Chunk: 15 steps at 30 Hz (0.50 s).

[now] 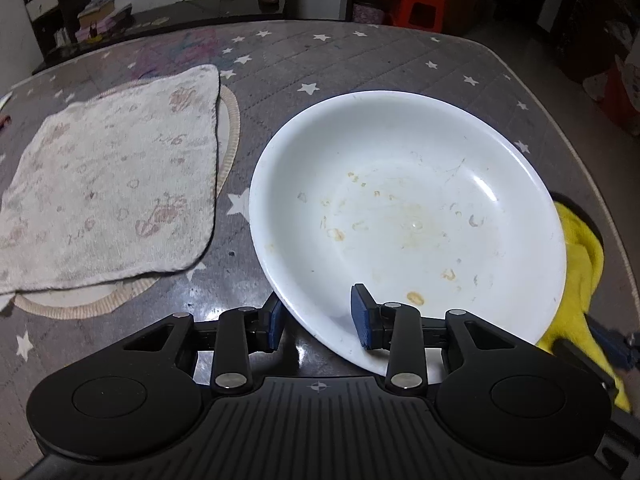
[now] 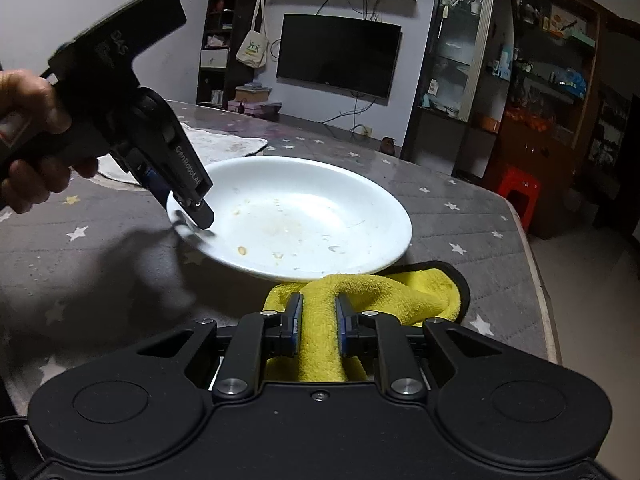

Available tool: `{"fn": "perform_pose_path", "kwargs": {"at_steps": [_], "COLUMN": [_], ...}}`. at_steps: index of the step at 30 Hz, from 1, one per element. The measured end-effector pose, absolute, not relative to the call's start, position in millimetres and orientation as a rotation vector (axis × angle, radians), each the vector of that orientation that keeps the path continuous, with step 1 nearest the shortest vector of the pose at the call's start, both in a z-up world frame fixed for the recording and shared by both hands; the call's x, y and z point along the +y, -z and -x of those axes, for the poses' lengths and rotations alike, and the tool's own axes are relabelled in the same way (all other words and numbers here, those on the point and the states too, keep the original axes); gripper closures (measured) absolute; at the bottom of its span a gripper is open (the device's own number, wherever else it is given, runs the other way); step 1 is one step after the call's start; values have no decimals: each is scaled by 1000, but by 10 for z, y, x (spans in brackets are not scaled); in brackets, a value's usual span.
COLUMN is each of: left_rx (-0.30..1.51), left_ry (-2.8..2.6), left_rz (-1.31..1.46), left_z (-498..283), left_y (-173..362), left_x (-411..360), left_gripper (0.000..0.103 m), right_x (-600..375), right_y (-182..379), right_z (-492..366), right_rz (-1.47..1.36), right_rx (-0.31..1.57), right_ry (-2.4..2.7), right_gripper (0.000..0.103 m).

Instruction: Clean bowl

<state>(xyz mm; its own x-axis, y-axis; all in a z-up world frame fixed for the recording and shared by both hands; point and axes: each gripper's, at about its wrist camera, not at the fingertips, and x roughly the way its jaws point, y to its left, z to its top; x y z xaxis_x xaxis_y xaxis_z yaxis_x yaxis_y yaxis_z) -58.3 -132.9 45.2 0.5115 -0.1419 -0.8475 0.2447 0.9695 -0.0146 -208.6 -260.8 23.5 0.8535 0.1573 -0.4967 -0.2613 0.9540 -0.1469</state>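
Your left gripper (image 1: pixel 319 317) straddles the round white bowl's (image 1: pixel 408 216) stained rim, jaws wide; your right gripper (image 2: pixel 319 322) pinches fuzzy yellow cloth (image 2: pixel 320 344).

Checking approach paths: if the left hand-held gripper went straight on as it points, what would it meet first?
The white bowl: the left hand-held gripper is open and already straddles its near rim, so the rim comes first.

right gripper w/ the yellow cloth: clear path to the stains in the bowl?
Probably yes. The right gripper holds the yellow cloth just at the bowl; the left gripper straddles only the opposite rim.
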Motion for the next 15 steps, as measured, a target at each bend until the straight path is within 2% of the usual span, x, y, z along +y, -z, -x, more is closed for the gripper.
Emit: {"fn": "perform_pose_path", "kwargs": {"at_steps": [15], "left_rx": [1007], "left_ry": [254], "left_rz": [-148], "left_z": [517], "left_y": [-449], "left_x": [-1324], "left_gripper": [65], "right_x": [-2787], "right_y": [-118], "right_z": [1705], "right_rz": [293], "right_rx": [524], "right_ry": [-142], "right_gripper": [85]}}
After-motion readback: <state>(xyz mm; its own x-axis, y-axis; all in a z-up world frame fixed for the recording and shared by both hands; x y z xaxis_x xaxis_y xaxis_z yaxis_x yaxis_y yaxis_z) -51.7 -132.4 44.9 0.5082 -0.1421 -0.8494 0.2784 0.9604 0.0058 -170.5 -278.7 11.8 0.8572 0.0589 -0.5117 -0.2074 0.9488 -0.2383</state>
